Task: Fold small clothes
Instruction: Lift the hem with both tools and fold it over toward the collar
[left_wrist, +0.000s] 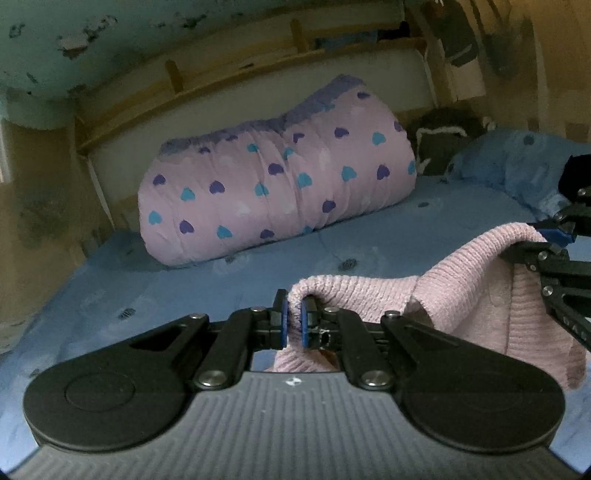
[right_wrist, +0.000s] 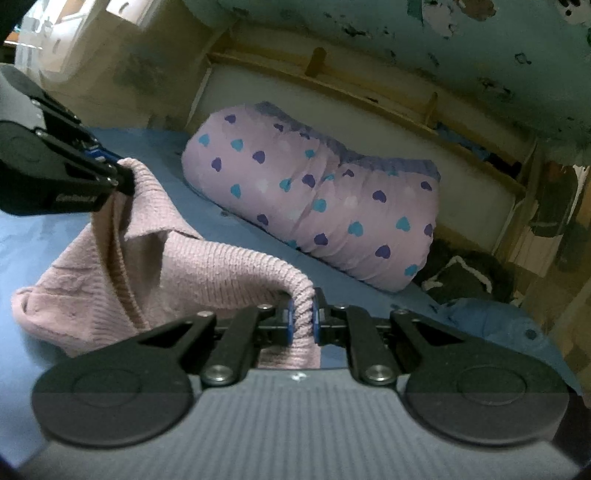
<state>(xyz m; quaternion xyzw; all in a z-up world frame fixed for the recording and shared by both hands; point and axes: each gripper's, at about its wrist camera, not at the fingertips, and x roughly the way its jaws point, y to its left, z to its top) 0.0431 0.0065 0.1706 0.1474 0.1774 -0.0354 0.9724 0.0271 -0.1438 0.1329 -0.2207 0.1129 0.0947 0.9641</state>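
Knitwear spans my two claws: my left claw (left_wrist: 294, 322) and right claw (right_wrist: 303, 319) each pinch one end of the pink ribbed-knit sweater (right_wrist: 207, 269), which hangs crosswise above the blue bed sheet (left_wrist: 184, 280).

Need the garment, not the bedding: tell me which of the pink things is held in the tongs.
The plain ribbed pink knit garment, pinched by both the left tongs and right tongs. The other pink thing, the heart-print bundle, lies untouched behind it.

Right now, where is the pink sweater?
The pink sweater hangs between both grippers above the blue bedsheet, in front of the heart-print pillow.
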